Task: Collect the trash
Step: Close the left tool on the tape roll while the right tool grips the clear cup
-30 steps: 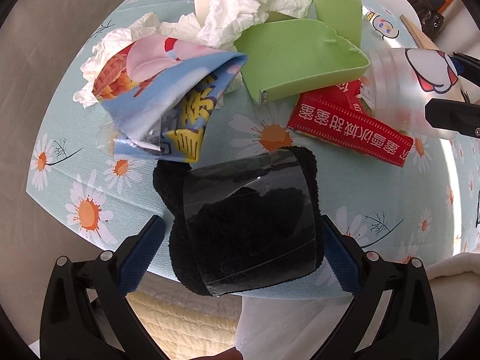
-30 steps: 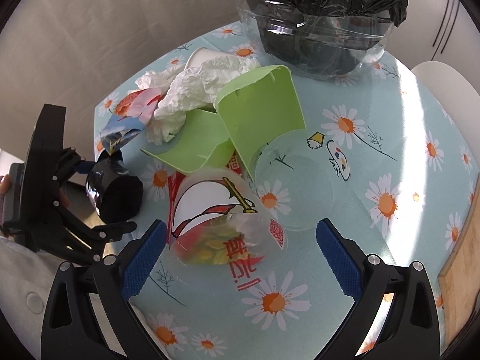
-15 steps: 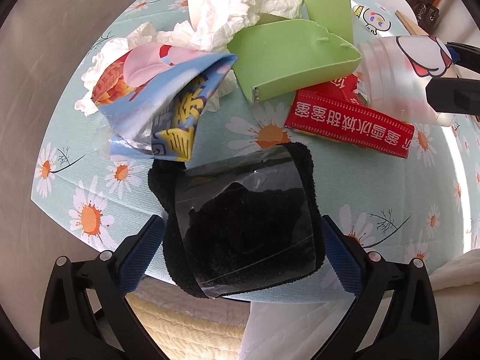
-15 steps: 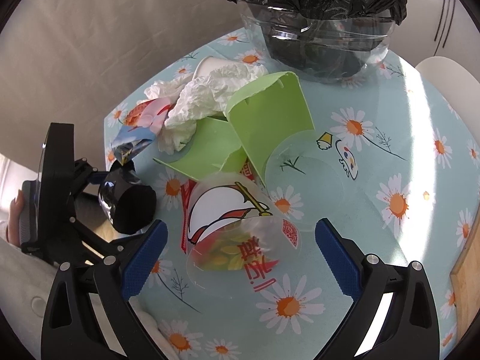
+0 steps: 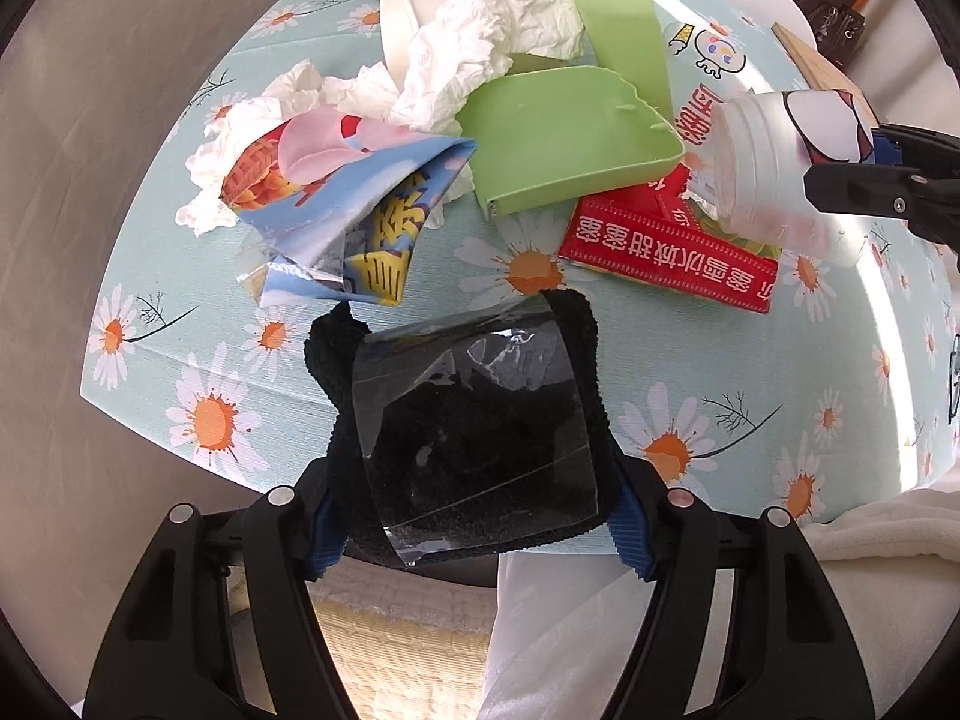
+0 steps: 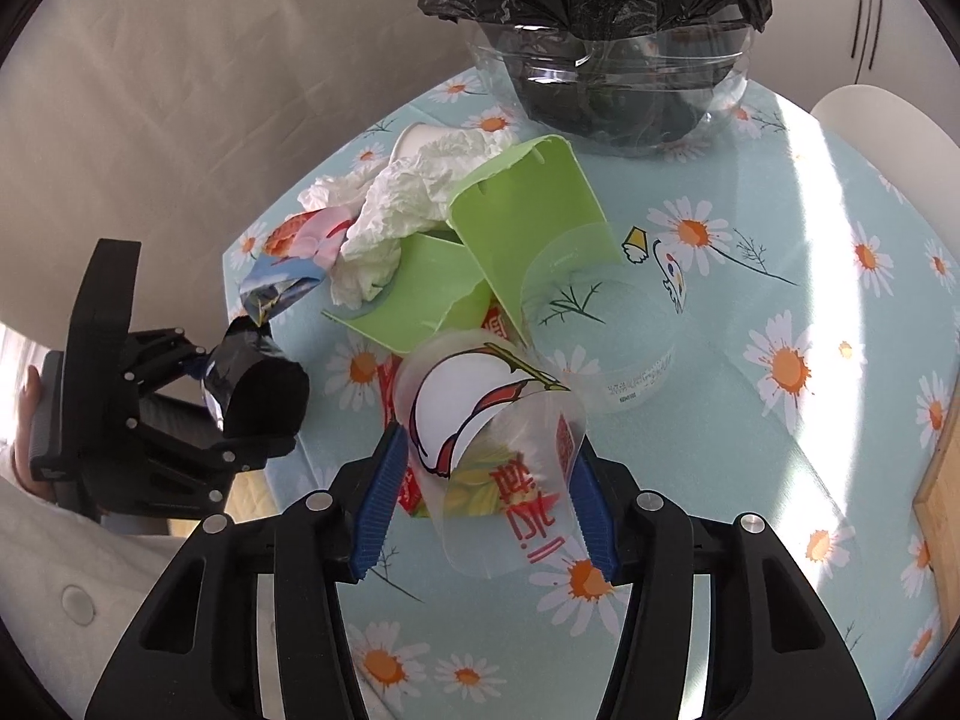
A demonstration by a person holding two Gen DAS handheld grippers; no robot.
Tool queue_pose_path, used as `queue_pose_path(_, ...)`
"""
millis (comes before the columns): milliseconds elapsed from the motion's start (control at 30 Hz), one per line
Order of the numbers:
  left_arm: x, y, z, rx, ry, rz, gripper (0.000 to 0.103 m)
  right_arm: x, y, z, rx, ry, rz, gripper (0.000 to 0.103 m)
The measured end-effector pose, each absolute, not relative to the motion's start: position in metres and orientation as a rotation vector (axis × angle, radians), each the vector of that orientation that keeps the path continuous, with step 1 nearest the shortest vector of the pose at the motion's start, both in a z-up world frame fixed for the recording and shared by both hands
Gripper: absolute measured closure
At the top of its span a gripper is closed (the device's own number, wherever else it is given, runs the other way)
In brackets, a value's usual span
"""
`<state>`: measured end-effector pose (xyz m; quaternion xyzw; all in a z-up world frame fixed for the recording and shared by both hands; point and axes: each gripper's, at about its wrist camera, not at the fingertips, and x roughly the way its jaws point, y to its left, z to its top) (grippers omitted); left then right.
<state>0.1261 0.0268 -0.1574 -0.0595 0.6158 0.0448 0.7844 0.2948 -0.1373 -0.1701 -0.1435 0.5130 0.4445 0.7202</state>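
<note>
**Right wrist view: both grippers closed on trash, ready to lift**

The right gripper [image 6: 483,495] has its blue pads clamped on a translucent printed plastic cup [image 6: 498,438] lying near the daisy-print table's [image 6: 780,480] front edge. The left gripper [image 5: 474,516] clamps a black fuzzy roll wrapped in clear film [image 5: 468,420] at the table corner. Grasping appears complete; the next move likely calls for lifting each item clear of the pile and carrying it to the black-lined clear bin [image 6: 606,54] at the far side. One second ago both sets of jaws stood wide apart around these items.
</note>
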Motion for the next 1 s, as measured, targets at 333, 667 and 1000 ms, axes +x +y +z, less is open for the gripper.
queue_pose_path(333,0.112,0.007,-0.135,-0.055,1.268,0.133,0.034,0.275,-0.176,-0.151,-0.244,1.069,0.914,0.054)
queue_pose_path(667,0.095,-0.003,-0.109,-0.065,1.183,0.111,0.034,0.24,-0.23,-0.142,-0.156,1.002,0.811,0.054)
queue_pose_path(1000,0.091,0.002,-0.098,-0.006,1.16,0.136,0.034,0.218,-0.289,-0.134,-0.079,0.948,0.702,0.053)
